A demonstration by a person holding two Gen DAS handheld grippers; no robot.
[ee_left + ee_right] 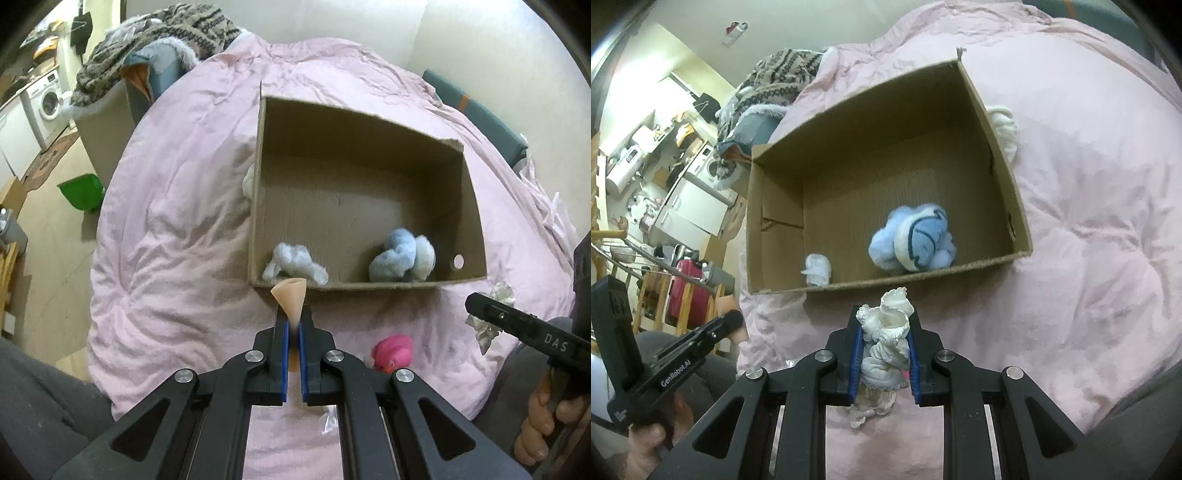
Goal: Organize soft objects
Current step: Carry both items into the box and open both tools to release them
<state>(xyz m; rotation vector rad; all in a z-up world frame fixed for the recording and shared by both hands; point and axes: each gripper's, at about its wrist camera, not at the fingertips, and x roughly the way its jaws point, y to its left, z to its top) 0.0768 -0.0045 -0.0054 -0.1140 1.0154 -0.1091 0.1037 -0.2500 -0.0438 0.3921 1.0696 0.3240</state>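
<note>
Pink duvet (177, 206) fills both views, with bare quilt on every side of the cardboard box (369, 284). One box, open-topped, 12 o'clock of both grippers; floor mostly bare toward the far wall. Inside, along the near wall: one blue-and-white plush (916, 236) and one small white fluffy piece (295, 260). Outside: one white plush (1003, 127) touching the box's outer side wall, and one pink rubber duck (393, 350) on the quilt at 3 o'clock of the left gripper (294, 321). Left gripper clamped on a peach soft cone (290, 293), its tip just over the near rim. Right gripper (884, 332) clamped on a bunched white lace-trimmed cloth (886, 343), just short of the rim.
</note>
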